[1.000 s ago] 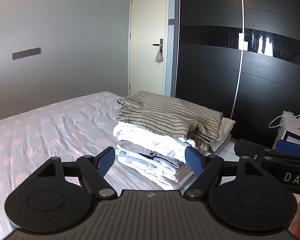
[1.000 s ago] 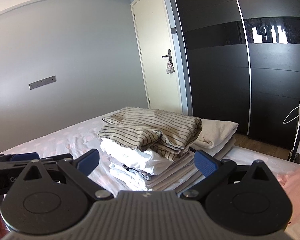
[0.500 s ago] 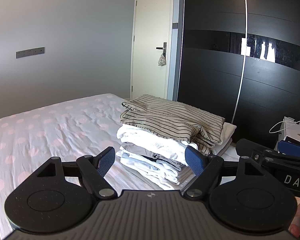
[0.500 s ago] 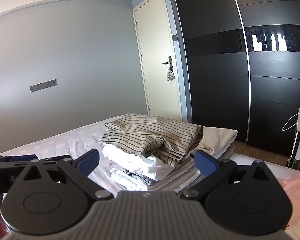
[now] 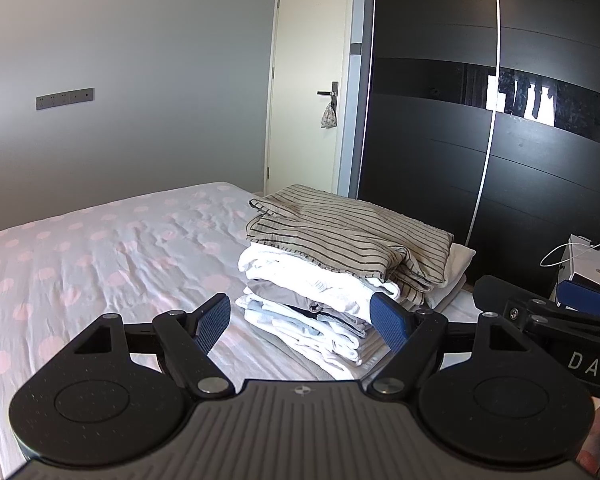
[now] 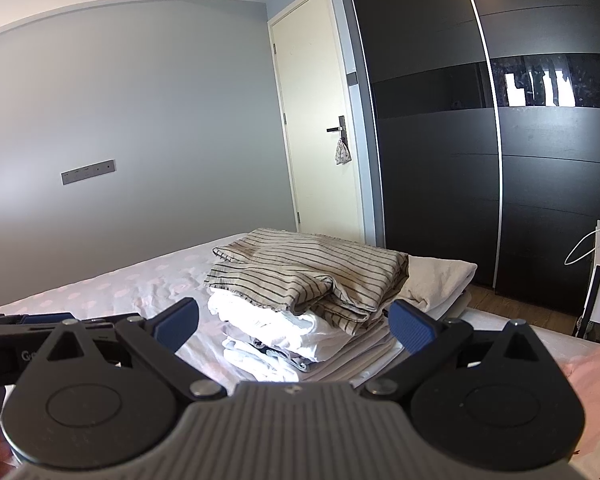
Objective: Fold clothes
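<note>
A stack of folded clothes [image 5: 340,280] rests on the bed [image 5: 100,256], near its far right corner. A beige garment with dark stripes [image 5: 352,236] lies on top, over white and grey pieces. In the right wrist view the same stack [image 6: 300,312] sits straight ahead, its striped top piece [image 6: 312,272] loosely folded. My left gripper [image 5: 300,322] is open, short of the stack, holding nothing. My right gripper [image 6: 294,322] is also open and empty, and shows at the right edge of the left wrist view [image 5: 580,304].
The bed sheet is pale with pink dots and wrinkled. A black sliding wardrobe [image 5: 500,120] stands behind the stack, a cream door [image 5: 312,80] to its left. A white box with a cable [image 5: 588,264] sits at the right. Pink cloth [image 6: 592,380] lies at the right edge.
Both grippers have drawn back and tilted up a little, so the stack sits lower and farther in both views. Both stay open and the stack has not moved.
</note>
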The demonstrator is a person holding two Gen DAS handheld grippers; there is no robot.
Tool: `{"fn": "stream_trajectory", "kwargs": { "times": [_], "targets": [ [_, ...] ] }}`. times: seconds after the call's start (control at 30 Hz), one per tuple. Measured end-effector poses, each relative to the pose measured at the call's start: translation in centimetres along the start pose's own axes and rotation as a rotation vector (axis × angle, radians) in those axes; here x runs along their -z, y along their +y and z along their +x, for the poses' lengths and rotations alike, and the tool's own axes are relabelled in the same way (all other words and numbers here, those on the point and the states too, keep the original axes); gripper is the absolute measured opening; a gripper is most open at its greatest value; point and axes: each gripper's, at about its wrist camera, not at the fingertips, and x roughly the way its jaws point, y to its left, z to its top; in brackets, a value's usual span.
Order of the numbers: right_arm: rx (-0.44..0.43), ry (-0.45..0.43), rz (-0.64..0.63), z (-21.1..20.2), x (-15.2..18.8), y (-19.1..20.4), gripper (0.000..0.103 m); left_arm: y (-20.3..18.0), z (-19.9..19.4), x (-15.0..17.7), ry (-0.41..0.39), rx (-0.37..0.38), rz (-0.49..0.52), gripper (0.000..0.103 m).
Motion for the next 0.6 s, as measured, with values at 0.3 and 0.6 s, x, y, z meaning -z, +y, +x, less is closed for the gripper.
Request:
{"fn": "stream_trajectory", "kwargs": {
  "times": [0.3,0.6],
  "targets": [
    [0.000,0.001,0.008,-0.06,0.12,0.30,0.102,0.27,-0.26,0.05,0.002,-0.005,-0.002,0.076],
    [0.000,0.007,0.008,-0.10,0.24,0.44,0.102,0.27,-0.40,0.19,-0.007,-0.003,0.002,0.074]
  ]
}}
